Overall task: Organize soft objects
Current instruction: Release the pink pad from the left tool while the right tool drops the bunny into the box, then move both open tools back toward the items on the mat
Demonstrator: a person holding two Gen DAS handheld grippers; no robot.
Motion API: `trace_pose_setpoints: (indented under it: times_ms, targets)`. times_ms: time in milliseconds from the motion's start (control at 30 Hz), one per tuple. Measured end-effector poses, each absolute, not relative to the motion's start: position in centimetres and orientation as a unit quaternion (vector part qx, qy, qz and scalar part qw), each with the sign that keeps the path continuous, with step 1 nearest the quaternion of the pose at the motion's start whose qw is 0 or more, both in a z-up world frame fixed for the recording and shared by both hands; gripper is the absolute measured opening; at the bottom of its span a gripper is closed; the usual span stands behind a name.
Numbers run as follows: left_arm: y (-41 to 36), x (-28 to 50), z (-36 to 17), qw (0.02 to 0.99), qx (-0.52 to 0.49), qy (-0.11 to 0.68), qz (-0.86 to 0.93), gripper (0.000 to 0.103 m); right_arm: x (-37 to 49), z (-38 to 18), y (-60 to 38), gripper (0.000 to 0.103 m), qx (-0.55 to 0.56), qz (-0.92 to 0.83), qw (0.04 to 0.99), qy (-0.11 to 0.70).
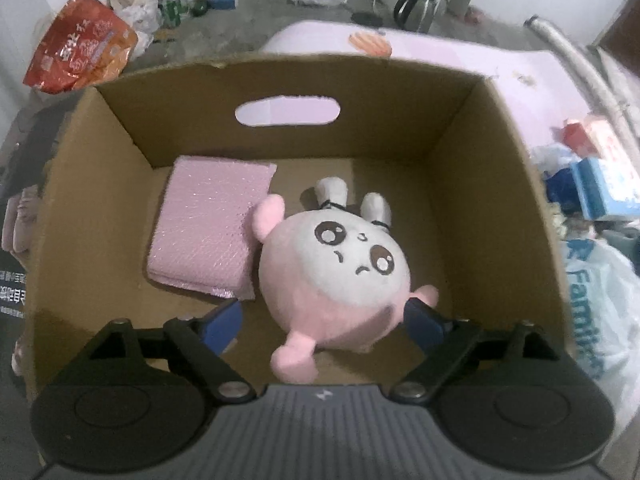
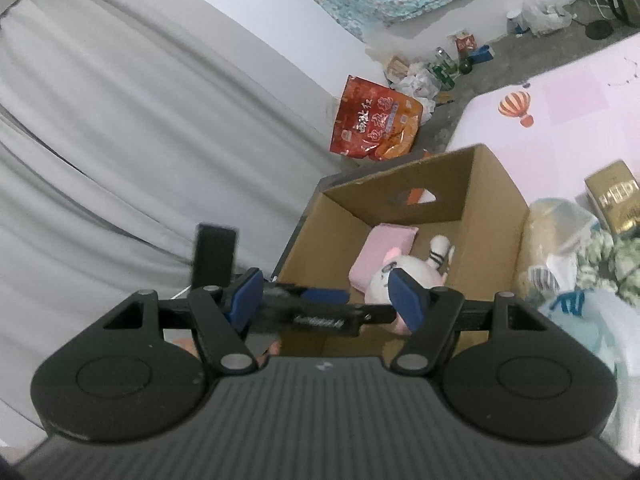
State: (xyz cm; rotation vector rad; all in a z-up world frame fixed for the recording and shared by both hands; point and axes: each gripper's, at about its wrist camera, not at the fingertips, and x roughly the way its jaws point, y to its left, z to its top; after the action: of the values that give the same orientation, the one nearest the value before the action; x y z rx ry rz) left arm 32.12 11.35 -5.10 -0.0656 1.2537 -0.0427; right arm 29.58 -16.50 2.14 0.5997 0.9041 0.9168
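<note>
A round pink-and-white plush toy [image 1: 332, 276] with a crying face lies on the floor of an open cardboard box [image 1: 508, 184]. A pink padded pad [image 1: 208, 232] lies beside it on the left. My left gripper [image 1: 320, 320] is open above the box, its blue pads either side of the plush's lower end; I cannot tell whether they touch it. My right gripper [image 2: 326, 300] is open and empty, held above and short of the box [image 2: 492, 208]. The plush [image 2: 416, 268], the pink pad [image 2: 384, 252] and the other gripper's body show in the right wrist view.
A red snack bag [image 1: 80, 48] lies on the floor past the box's left corner. A pink mat [image 1: 460, 56] lies behind the box. Bags and boxes [image 1: 600, 200] are piled to the right. A grey curtain [image 2: 120, 140] hangs at left.
</note>
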Motion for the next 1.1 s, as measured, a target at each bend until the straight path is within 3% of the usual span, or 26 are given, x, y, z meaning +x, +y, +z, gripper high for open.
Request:
trace_pose_setpoints:
  times_ms: [467,800,1100]
  targets:
    - [10.2,32.9,-5.9,0.835,-0.044,0.548,-0.012,0.075,30.1,0.6,-17.8,0.07,0.304,0.411,0.746,0.426]
    - [11.8,33.2,-3.8,0.878,-0.093,0.469,0.008,0.075,30.1,-0.2,-18.9,0.07,0.317,0.399,0.745,0.431]
    - [9.8,33.4,-7.0,0.854,-0.021,0.518,0.027,0.08,29.5,-0.3,-20.1,0.07,0.322,0.392,0.747,0.431]
